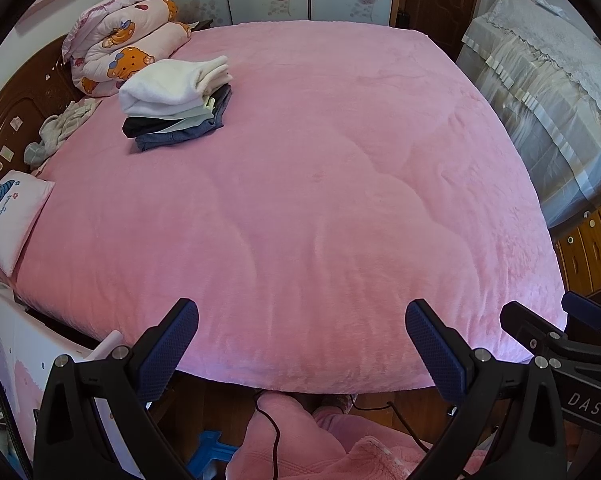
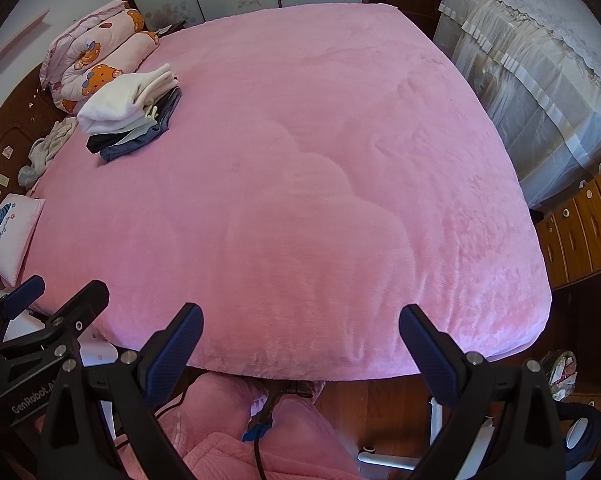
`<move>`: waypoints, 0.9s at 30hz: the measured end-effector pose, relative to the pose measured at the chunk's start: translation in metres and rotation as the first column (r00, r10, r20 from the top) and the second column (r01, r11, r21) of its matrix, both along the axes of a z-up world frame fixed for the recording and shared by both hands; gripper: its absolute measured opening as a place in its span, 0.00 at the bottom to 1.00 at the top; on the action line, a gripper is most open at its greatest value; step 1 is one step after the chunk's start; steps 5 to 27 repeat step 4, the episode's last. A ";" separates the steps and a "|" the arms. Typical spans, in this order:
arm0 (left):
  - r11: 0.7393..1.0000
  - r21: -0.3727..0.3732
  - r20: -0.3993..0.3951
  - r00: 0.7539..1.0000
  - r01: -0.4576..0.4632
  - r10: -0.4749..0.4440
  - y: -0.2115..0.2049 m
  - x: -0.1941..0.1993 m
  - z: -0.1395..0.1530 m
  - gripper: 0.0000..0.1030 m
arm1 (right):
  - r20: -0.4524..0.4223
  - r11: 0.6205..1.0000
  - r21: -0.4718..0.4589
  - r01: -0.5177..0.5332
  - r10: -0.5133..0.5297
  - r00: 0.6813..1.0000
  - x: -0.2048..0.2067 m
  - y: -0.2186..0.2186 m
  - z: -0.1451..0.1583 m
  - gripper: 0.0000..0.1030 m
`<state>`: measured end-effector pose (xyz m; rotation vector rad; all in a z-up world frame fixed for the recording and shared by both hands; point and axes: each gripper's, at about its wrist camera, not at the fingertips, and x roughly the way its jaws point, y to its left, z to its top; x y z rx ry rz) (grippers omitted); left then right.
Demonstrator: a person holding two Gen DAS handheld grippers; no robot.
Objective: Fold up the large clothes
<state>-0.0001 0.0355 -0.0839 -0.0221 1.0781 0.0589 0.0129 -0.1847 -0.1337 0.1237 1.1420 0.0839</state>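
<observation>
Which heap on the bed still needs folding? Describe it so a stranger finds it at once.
Start at the dark wooden headboard. Between the folded stack and the small pillow lies a crumpled pale garment. It alone is loose and rumpled.

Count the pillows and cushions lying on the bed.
2. A small pink cushion lies at the near left edge by the headboard; a pink frilled pillow sits on the rolled cartoon quilt at the far left corner. Others may hide behind that quilt.

Ahead of my left gripper [image 1: 300, 340] the bed [image 1: 320, 200] spreads wide. Far ahead to its left a stack of folded clothes [image 1: 176, 100] lies on the bed, rolled quilts [image 1: 128, 44] behind it. My right gripper [image 2: 300, 344] sits just right of the left one.
</observation>
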 end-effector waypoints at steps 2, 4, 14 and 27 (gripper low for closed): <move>1.000 0.001 0.001 1.000 0.000 0.000 -0.001 0.000 0.000 1.00 | 0.000 1.000 0.000 0.001 -0.001 1.000 0.000 0.000 0.000 0.96; 1.000 0.001 0.002 1.000 -0.001 0.001 -0.004 0.000 0.000 1.00 | 0.000 1.000 0.000 0.000 0.000 1.000 0.000 -0.001 0.000 0.96; 1.000 0.001 0.002 1.000 -0.001 0.001 -0.004 0.000 0.000 1.00 | 0.000 1.000 0.000 0.000 0.000 1.000 0.000 -0.001 0.000 0.96; 1.000 0.001 0.002 1.000 -0.001 0.001 -0.004 0.000 0.000 1.00 | 0.000 1.000 0.000 0.000 0.000 1.000 0.000 -0.001 0.000 0.96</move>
